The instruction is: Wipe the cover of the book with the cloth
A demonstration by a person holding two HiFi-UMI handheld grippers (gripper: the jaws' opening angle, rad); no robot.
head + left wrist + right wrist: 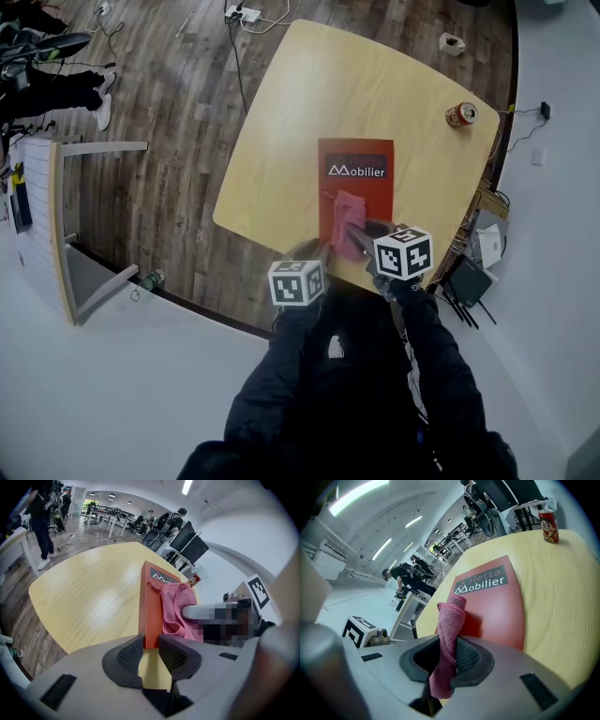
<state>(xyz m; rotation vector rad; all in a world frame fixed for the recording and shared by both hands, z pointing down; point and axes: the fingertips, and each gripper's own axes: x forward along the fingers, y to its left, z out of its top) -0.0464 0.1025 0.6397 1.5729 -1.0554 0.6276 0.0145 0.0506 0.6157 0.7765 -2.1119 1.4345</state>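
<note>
On table [281, 112]: left gripper [150, 651] seemingly nips book [151, 613] edge; right gripper [448, 660] pinches cloth [450, 620].

Bright, even indoor light; strong fisheye edge distortion.

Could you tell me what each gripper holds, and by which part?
The left gripper clamps the red book by its near edge; the right gripper pinches the pink cloth by a bunched fold.

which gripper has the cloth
The right gripper: the pink cloth is clamped in it, over the red book. The left gripper clamps the book's near edge instead.
</note>
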